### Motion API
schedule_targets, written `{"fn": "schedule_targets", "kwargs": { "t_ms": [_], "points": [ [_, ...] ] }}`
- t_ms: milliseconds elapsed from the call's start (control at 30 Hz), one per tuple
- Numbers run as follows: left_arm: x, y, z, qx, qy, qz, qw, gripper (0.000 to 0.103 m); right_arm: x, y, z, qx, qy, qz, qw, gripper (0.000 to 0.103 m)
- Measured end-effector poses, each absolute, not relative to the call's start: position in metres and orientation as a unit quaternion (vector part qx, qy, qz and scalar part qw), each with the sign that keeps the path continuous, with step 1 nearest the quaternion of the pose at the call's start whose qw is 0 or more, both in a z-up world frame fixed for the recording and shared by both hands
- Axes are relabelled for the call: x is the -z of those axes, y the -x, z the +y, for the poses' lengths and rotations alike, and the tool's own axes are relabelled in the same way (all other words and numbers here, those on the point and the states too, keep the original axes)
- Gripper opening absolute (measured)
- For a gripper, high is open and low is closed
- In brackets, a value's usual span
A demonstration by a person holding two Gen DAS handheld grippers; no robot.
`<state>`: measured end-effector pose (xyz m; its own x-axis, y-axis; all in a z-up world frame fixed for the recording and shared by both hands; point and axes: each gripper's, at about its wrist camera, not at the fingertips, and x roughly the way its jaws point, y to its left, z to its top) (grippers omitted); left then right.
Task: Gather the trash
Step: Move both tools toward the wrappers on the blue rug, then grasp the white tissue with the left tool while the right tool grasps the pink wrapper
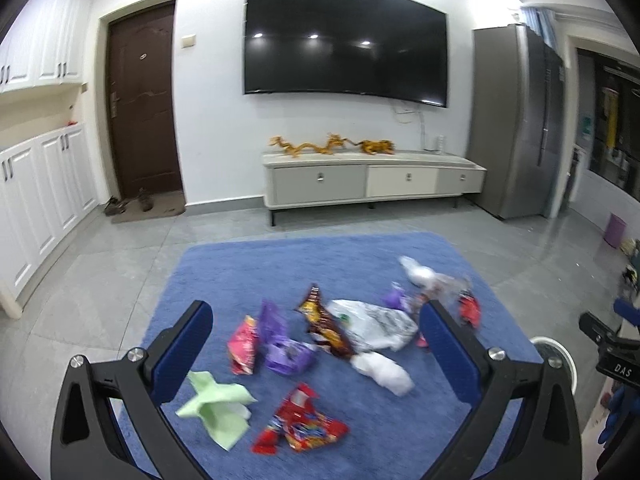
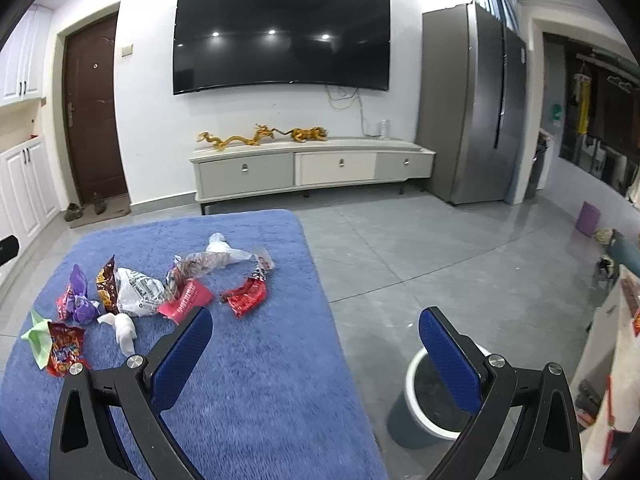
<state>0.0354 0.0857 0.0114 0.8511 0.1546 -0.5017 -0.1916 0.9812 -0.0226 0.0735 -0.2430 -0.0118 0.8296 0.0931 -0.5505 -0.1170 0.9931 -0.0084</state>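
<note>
On the blue rug (image 1: 360, 420), just ahead of the wide-open, empty left gripper (image 1: 316, 344), a red snack wrapper (image 1: 300, 424) and a pale green folded paper (image 1: 216, 404) are seen nearest. Beyond them a crumpled white tissue (image 1: 384, 372), a pink packet (image 1: 242, 344), a purple wrapper (image 1: 280, 344), a brown wrapper (image 1: 324, 324) and a white printed plastic bag (image 1: 376, 324) are scattered, slightly blurred. The right gripper (image 2: 316, 344) is likewise held wide open with nothing between its fingers, over the rug's edge. Only in the right wrist view is a grey bin (image 2: 424, 408) with a white rim shown fully, standing on the tiled floor beside the rug. Farther back, a TV cabinet (image 2: 312, 172) and wall television (image 2: 280, 36) are visible.
</note>
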Motion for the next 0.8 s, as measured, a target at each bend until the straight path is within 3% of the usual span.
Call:
{"fn": "schedule_targets", "kwargs": {
  "t_ms": [233,333,400,467,567,800],
  "points": [
    [0.006,-0.057,0.113,-0.102,0.055,0.295,0.948,0.103,0.036,-0.119,-0.233,-0.108,0.013,0.311,0.944,0.103],
    [0.021,-0.069,0.102,-0.071,0.065,0.324,0.941,0.102,0.049,-0.142,-0.229,-0.133,0.001,0.328,0.935,0.091],
    [0.032,-0.079,0.089,-0.051,0.068,0.343,0.936,0.097,0.057,-0.156,-0.226,-0.157,-0.013,0.342,0.927,0.076],
    [0.047,-0.091,0.074,-0.032,0.071,0.366,0.927,0.089,0.062,-0.165,-0.219,-0.188,-0.028,0.354,0.916,0.068],
    [0.072,-0.112,0.054,-0.006,0.078,0.407,0.910,0.080,0.070,-0.172,-0.201,-0.247,-0.036,0.369,0.895,0.066],
    [0.112,-0.135,0.038,-0.005,0.071,0.464,0.883,0.073,0.086,-0.180,-0.150,-0.358,0.010,0.384,0.851,0.065]
  ]
}}
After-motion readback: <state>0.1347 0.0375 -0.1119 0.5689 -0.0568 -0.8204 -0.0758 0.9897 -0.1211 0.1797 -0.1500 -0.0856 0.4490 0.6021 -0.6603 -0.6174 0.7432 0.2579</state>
